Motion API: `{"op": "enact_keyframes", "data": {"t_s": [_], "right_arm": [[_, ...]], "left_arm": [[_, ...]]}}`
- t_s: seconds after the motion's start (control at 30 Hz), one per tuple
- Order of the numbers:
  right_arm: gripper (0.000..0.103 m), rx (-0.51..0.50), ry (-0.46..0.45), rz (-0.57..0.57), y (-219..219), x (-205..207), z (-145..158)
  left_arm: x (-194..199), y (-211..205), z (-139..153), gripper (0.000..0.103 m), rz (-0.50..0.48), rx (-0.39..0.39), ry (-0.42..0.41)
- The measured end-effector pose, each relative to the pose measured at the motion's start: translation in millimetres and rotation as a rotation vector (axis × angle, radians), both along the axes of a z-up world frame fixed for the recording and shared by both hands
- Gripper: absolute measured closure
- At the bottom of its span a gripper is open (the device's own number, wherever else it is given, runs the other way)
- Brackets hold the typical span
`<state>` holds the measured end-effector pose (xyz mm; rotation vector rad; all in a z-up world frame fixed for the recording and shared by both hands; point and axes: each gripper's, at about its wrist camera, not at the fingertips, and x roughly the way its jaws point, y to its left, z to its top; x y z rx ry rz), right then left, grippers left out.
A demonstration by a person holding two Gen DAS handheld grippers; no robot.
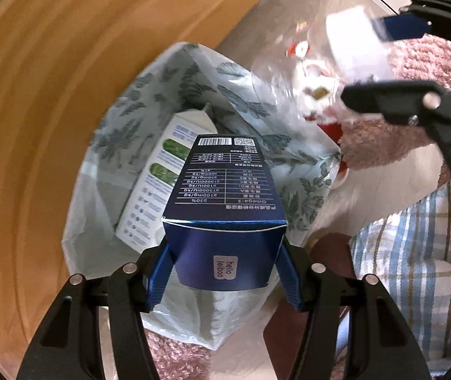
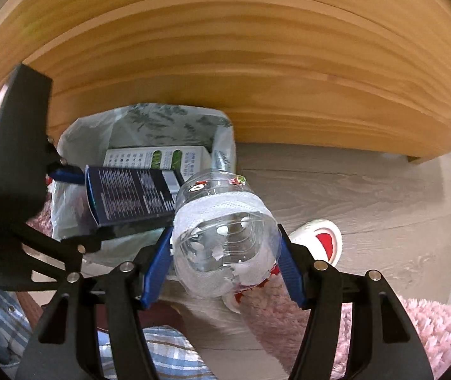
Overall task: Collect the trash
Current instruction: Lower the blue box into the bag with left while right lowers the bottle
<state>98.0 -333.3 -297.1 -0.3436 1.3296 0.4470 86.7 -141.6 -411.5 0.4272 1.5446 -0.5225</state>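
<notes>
Above the open leaf-printed trash bag (image 1: 193,95) on the floor beside the wooden furniture (image 1: 51,95), the left gripper (image 1: 224,272) pinched a dark blue carton (image 1: 225,190) between its fingers, over a white box (image 1: 159,183) already inside the bag. Just to the right, the right gripper (image 2: 225,253) clamped a clear plastic bottle (image 2: 222,231) near the bag's rim, above the pink rug (image 2: 415,332).

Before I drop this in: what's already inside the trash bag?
One white box with green pictures lies inside the trash bag. The blue box covers the rest of the bottom.
</notes>
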Motion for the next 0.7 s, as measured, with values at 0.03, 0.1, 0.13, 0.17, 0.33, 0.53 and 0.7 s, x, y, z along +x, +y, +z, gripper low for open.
{"op": "enact_keyframes", "data": {"t_s": [0.03,0.1,0.13,0.17,0.33,0.53,0.7], "right_arm": [[0.043,0.001,-0.002,-0.005,-1,1,-1],[0.043,-0.001,-0.008,-0.010,-5,0,1],[0.043,-0.003,-0.010,-0.012,-8,0,2],[0.043,-0.005,-0.012,-0.015,-9,0,3],[0.043,-0.007,-0.012,-0.032,-14,2,0],[0.043,-0.003,-0.002,0.008,-5,-1,-5],[0.043,-0.012,0.010,0.030,-1,-2,-10]], "left_arm": [[3,-2,-5,0.046,0.001,-0.004,0.009],[7,-6,-9,0.046,0.005,-0.015,0.032],[9,-7,-11,0.046,0.008,-0.021,0.040],[11,-9,-13,0.045,0.011,-0.026,0.049],[18,-8,-30,0.044,0.076,-0.024,0.109],[23,8,-46,0.044,0.224,-0.054,0.207],[25,20,-45,0.044,0.306,-0.106,0.238]]}}
